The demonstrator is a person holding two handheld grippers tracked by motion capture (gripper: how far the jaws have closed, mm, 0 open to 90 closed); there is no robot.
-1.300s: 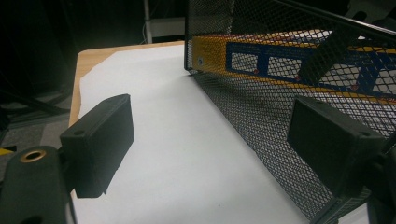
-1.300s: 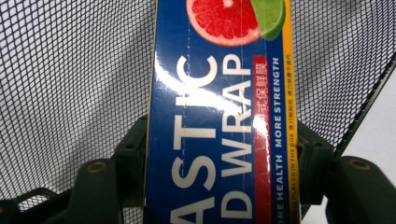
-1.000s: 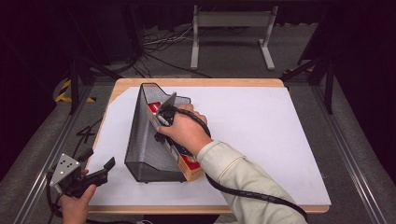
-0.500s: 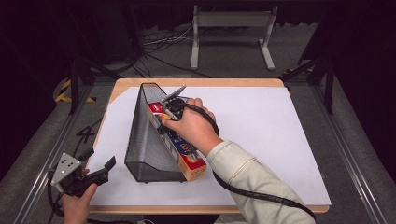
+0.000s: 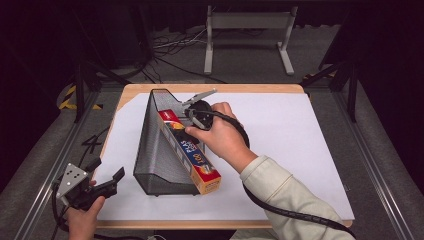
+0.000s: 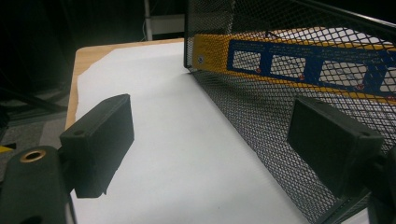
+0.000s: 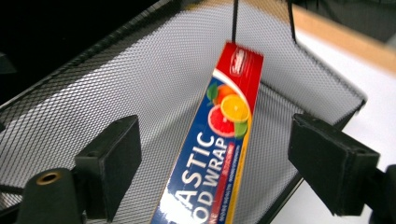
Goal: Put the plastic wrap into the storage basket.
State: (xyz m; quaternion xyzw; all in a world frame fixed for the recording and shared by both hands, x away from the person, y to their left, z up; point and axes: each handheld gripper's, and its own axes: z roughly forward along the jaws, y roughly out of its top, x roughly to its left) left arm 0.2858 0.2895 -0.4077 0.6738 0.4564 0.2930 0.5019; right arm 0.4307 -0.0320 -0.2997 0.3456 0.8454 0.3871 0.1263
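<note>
The plastic food wrap box (image 5: 189,154) lies slanted in the black mesh file holder (image 5: 155,150) on the paper-covered bench (image 5: 300,150), its near end jutting out, with the right gripper (image 7: 224,154) above it, fingers spread, and the left gripper (image 5: 102,177) near the bench's corner, fingers spread.

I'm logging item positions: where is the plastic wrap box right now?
In the high view the plastic wrap box lies inside the black mesh basket on the table's left half, near end poking out, with the open right gripper above its far end.
</note>
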